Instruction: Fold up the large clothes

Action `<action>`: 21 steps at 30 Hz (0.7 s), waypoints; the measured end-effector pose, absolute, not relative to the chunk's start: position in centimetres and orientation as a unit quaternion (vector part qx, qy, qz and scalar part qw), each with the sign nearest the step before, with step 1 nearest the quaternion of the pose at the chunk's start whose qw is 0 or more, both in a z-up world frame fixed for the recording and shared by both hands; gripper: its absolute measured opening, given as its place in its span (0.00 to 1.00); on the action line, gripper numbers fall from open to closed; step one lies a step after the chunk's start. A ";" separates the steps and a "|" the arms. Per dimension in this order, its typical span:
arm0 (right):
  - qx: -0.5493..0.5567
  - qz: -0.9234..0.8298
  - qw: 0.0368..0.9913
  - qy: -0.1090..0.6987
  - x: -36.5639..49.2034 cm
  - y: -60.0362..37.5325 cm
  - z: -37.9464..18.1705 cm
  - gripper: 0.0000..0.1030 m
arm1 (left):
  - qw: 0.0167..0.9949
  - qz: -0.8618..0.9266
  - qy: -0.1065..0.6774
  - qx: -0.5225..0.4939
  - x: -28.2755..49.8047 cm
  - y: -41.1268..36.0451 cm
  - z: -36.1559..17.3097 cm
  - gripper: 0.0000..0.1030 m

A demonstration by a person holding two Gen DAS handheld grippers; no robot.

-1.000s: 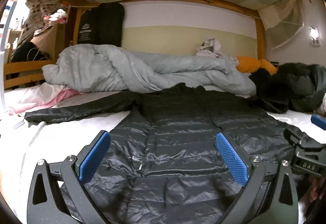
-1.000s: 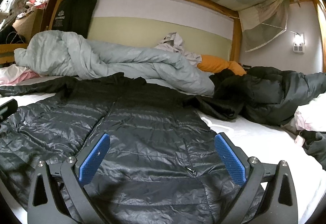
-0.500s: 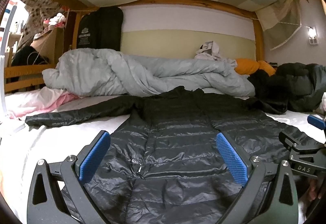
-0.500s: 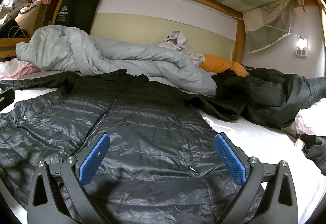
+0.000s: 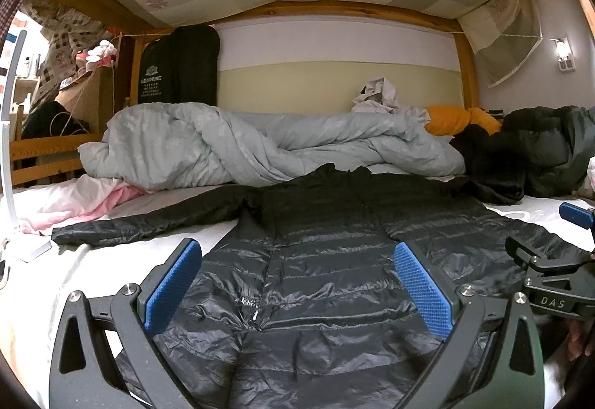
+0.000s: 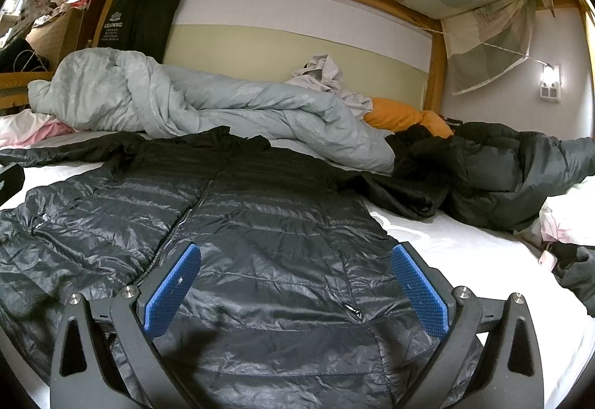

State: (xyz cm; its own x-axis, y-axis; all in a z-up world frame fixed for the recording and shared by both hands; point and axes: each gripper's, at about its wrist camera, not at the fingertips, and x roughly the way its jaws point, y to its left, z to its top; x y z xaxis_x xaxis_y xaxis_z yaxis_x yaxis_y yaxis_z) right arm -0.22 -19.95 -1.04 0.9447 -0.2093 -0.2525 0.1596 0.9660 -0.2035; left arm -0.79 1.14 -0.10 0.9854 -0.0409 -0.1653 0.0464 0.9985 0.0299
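Note:
A black quilted puffer jacket (image 5: 319,260) lies flat and face up on the white bed sheet, zipped, collar at the far end, its left sleeve (image 5: 148,219) stretched out to the left. It also shows in the right wrist view (image 6: 260,230). My left gripper (image 5: 297,286) is open and empty, low over the jacket's lower left front. My right gripper (image 6: 295,286) is open and empty over the lower right front; its blue tip shows at the right edge of the left wrist view (image 5: 574,215).
A bunched grey duvet (image 5: 260,145) lies behind the jacket. A second dark coat (image 6: 502,178) is heaped at the right, with an orange pillow (image 6: 401,119) behind. Pink bedding (image 5: 74,197) lies left. White sheet (image 6: 465,253) shows right of the jacket. Bunk frame overhead.
Both grippers have sunk and tilted slightly lower toward the jacket, so it fills more of each view. The jaws stay open and the jacket has not moved.

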 end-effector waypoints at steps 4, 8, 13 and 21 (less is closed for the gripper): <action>-0.090 -0.094 0.982 0.137 -0.2 -20.0 -1.0 1.00 | 0.996 -0.022 0.082 0.018 -0.8 1.1 0.0 1.00; -0.089 -0.094 0.982 0.137 -0.2 -20.0 -1.0 1.00 | 0.997 -0.031 0.075 0.016 -1.2 1.2 0.3 1.00; -0.093 -0.101 0.982 0.132 -0.5 -19.8 -1.1 1.00 | 0.997 -0.035 0.064 0.024 -2.2 0.7 1.1 1.00; -0.070 -0.107 0.983 0.128 -2.7 -20.3 0.3 1.00 | 0.996 -0.036 0.071 0.028 -4.3 0.9 3.1 1.00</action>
State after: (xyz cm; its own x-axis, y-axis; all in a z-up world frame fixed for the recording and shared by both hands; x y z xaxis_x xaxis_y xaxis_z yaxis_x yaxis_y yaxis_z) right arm -2.68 -20.25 0.30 0.9442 -0.2285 -0.2372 0.1929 0.9674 -0.1642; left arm -4.32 0.93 3.15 0.9872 -0.0674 -0.1443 0.0754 0.9959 0.0509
